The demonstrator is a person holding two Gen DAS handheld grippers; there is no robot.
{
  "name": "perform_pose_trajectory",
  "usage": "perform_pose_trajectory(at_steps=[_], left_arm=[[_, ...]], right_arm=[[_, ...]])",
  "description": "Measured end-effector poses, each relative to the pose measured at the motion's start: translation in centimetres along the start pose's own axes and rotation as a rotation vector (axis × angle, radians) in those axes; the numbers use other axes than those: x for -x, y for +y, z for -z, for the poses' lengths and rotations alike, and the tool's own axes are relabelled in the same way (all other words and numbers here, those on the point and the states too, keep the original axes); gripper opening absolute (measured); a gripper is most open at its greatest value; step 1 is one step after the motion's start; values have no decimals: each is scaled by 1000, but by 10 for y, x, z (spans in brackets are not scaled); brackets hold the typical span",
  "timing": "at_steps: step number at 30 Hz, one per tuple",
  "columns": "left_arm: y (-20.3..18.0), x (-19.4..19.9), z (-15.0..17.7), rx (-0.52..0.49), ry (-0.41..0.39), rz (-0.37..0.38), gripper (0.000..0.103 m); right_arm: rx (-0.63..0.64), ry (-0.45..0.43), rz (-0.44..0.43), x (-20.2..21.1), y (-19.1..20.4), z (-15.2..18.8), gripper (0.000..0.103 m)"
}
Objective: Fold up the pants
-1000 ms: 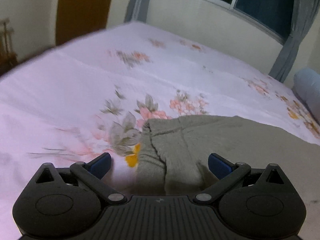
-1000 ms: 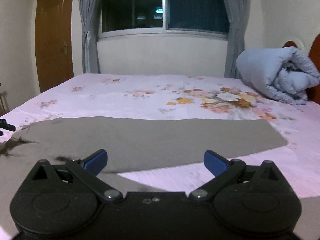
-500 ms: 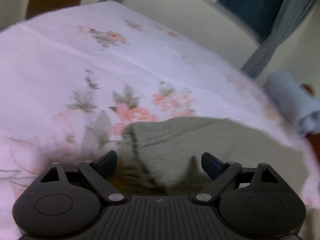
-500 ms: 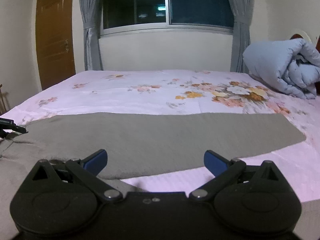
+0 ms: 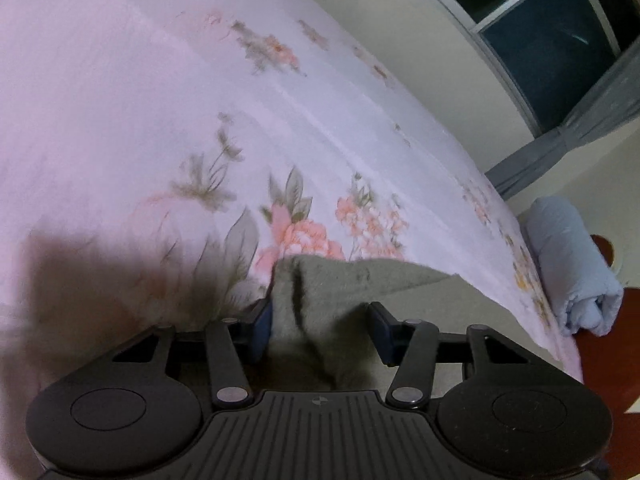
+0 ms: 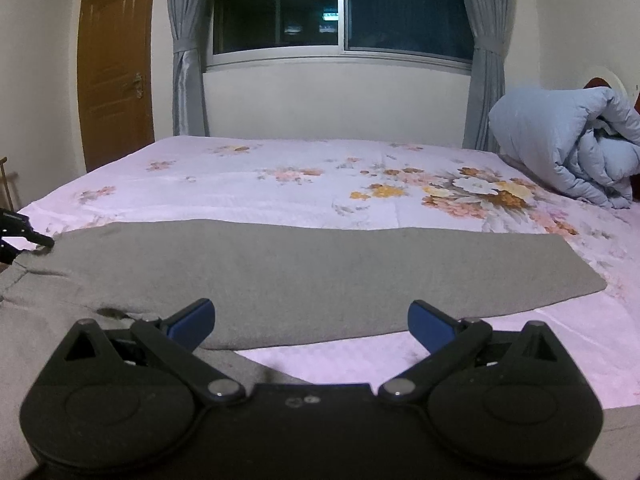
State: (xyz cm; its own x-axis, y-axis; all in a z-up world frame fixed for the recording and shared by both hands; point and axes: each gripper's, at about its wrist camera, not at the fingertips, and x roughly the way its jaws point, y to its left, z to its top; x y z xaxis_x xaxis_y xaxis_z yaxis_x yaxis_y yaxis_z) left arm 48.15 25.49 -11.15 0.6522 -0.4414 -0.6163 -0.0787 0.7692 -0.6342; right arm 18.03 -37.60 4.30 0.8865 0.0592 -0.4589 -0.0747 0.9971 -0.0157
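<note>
Pants [image 5: 320, 300] seemingly between left jaws.

No text, label, brand name or number can be read in either view. The ribbed black body of my left gripper [image 5: 323, 330] carries only a small round crosshair mark at its centre, which is a symbol and not lettering. The body of my right gripper [image 6: 311, 322] shows a few small pale specks near its middle, too small to tell whether they are markings. Lit shapes in the window [image 6: 340, 4] are too blurred to read.
</note>
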Motion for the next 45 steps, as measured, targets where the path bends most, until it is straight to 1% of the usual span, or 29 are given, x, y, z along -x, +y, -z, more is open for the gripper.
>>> perform_pose_trajectory(at_steps=[2, 5, 8, 10, 11, 13, 15, 16, 17, 18, 20, 21, 24, 25, 27, 28, 30, 31, 34, 37, 40, 42, 45], left_arm=[[11, 4, 4, 34, 20, 50, 53], [37, 7, 10, 155, 10, 160, 53], [45, 10, 10, 170, 14, 177, 53], [48, 5, 9, 178, 22, 181, 53], [49, 0, 7, 199, 16, 195, 53], [44, -9, 7, 208, 10, 220, 53], [37, -21, 4, 202, 8, 256, 53], [32, -27, 3, 197, 4, 258, 51], [27, -30, 2, 174, -7, 252, 43], [20, -30, 2, 134, -19, 211, 16], [9, -29, 3, 71, -19, 135, 16], [1, -27, 3, 15, -26, 94, 15], [-27, -16, 2, -97, -64, 18, 15], [-36, -10, 0, -120, -80, 13, 15], [-51, 3, 2, -171, -128, 12, 15], [-56, 12, 0, -190, -155, 24, 15], [-62, 33, 1, -224, -204, 32, 15], [-63, 42, 4, -246, -235, 48, 15], [-64, 57, 13, -279, -288, 93, 15], [-65, 68, 11, -287, -304, 109, 15], [-64, 70, 11, -288, -311, 107, 15], [-65, 73, 11, -288, -331, 103, 15], [-69, 74, 17, -293, -369, 84, 15]], right_arm=[[4, -2, -2, 1, 0, 1, 97], [7, 0, -2, 0, 2, 2, 97], [20, 0, -4, 1, 7, 1, 97], [41, -10, -11, 4, 10, 2, 97], [48, -14, -21, 4, 11, 2, 97], [57, -11, -31, 1, 13, 3, 97], [51, 10, -27, -5, 15, 3, 97], [46, 16, -28, -7, 16, 3, 97], [39, 16, -33, -8, 16, 2, 97], [35, 15, -41, -8, 17, 2, 97], [37, 14, -49, -9, 16, 0, 97], [42, 13, -51, -10, 16, 0, 97], [47, 21, -59, -14, 14, -2, 97], [42, 25, -63, -16, 13, -4, 97], [38, 24, -81, -17, 11, -8, 97], [42, 21, -90, -18, 10, -10, 97], [73, 26, -120, -23, 9, -16, 97], [104, 31, -141, -29, 8, -21, 97], [199, 12, -195, -47, 6, -36, 97], [307, 11, -248, -82, 2, -55, 95], [352, 25, -285, -119, 0, -72, 87], [345, 29, -302, -143, -4, -81, 80], [375, 31, -339, -173, -7, -87, 74]])
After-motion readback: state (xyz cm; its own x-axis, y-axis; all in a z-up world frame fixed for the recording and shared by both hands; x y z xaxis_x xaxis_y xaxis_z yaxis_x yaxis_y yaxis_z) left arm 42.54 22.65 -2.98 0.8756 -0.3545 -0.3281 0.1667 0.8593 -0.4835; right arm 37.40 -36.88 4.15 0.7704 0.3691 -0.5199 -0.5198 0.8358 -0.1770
